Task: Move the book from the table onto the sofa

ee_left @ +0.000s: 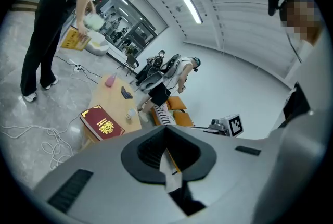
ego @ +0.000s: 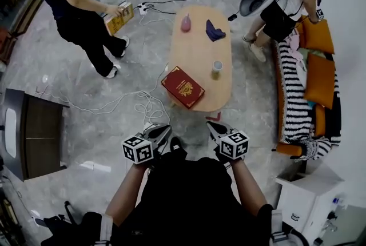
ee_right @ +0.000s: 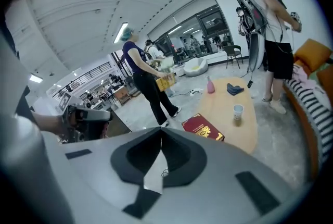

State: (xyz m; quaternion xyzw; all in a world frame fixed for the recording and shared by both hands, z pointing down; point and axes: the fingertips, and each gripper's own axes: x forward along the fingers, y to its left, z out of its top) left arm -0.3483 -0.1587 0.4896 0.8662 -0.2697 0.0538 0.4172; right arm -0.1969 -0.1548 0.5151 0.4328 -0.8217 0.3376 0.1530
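My left gripper (ego: 163, 131) and right gripper (ego: 213, 126) are each pressed together with nothing between the jaws, held side by side close to my body. Just ahead of them the dark red hardcover book with a gold crest (ego: 183, 87) lies flat on the near end of the oval pale wooden table (ego: 197, 39). Farther off, to the right of the right gripper, is the orange-and-striped sofa (ego: 293, 96).

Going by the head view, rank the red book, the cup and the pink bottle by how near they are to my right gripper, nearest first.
1. Red book: near end of the table, slightly left of the right gripper.
2. Cup: by the table's right edge, just past the book.
3. Pink bottle: far end of the table.
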